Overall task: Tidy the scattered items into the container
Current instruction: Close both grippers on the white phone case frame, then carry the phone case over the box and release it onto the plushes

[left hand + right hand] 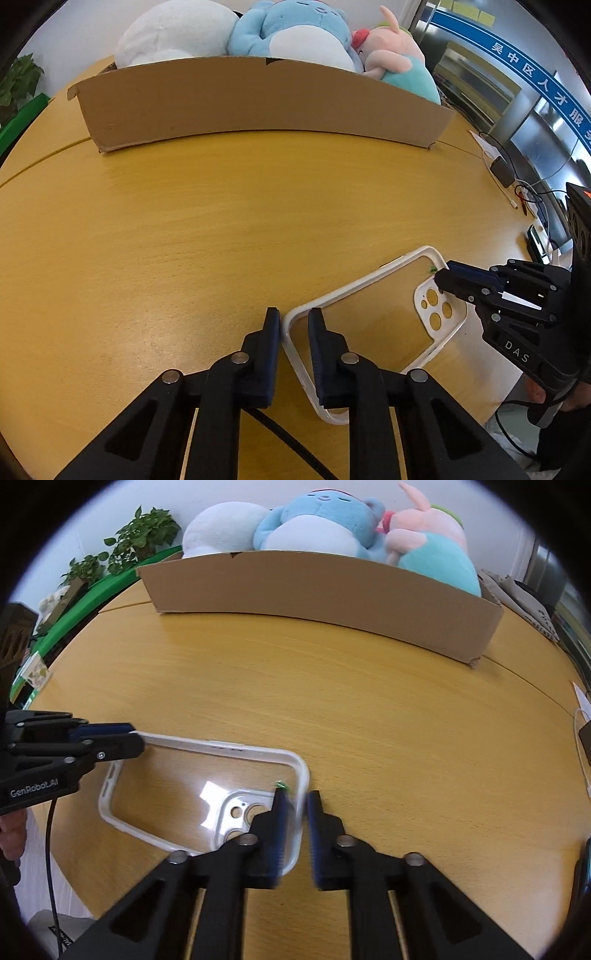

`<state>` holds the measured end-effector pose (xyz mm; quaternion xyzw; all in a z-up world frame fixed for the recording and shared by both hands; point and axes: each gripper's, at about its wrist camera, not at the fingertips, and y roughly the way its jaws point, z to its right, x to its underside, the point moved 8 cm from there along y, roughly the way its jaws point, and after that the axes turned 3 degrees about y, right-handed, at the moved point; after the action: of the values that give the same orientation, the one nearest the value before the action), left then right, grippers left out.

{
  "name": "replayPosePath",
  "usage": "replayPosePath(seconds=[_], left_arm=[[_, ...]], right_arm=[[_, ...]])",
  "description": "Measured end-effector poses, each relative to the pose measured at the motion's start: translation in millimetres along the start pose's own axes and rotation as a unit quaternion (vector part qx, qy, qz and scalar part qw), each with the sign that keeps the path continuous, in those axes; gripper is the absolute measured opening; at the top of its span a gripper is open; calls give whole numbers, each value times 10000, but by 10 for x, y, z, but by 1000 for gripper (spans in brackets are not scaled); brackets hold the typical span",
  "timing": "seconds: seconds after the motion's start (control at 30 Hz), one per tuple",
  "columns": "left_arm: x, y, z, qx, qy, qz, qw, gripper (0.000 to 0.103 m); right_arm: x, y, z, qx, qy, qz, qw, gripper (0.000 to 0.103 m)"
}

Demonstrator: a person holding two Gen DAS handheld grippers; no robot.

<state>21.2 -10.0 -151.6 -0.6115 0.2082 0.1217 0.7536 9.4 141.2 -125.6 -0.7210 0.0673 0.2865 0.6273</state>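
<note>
Item under handling: a clear phone case (373, 325) with a white bumper rim, lying flat and open side up on the near right part of the wooden table (229, 221), well apart from the cardboard box (258, 99) at the far edge. The box already holds three plush toys — a white one (173, 33), a blue one (295, 33) and a pink-and-teal one (399, 59).

Left gripper (293, 321): jaws drawn together on the near left corner of the rim, one finger outside the wall, one inside. Right gripper (297, 805): likewise clamped on the rim at the camera-cutout end, one finger inside the case, the other outside; some motion blur there, so pad contact is judged rather than plainly seen.

Handling assessment: the case looks very light, thin and springy. The bumper wall should flex under a pinch, and the glossy back is likely slippery, so the rim is the only sound place to hold. A grip at opposite ends — as now — should keep it level. Risks: twisting the shell if the hands diverge, or the narrow wall slipping out of the pads on lifting. It appears sturdy enough to survive a drop.
</note>
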Motion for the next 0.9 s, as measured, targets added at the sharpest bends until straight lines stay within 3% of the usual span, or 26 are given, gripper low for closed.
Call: replayPosePath(seconds=[0.17, 0.3, 0.5, 0.63, 0.77, 0.9], left_arm=[[-184, -146, 24, 125, 95, 254, 9996, 15], [-613, -451, 55, 52, 341, 729, 9967, 14], [-1657, -1052, -149, -199, 661, 1661, 9837, 14], [-2465, -1308, -314, -478, 927, 2120, 9717, 14], [-3233, -1270, -502, -609, 1136, 2253, 9657, 14], [-3839, -799, -663, -602, 1172, 1926, 9724, 14]], right_arm=[[-90, -80, 90, -75, 187, 152, 9997, 7], [-455, -352, 178, -4, 306, 721, 9969, 6], [-1463, -835, 256, 206, 212, 1768, 9838, 6], [-2256, -939, 321, 370, 174, 2169, 9753, 6], [-2935, -821, 477, 464, 265, 2329, 9710, 7], [-3473, -400, 736, 514, 523, 2102, 9749, 7]])
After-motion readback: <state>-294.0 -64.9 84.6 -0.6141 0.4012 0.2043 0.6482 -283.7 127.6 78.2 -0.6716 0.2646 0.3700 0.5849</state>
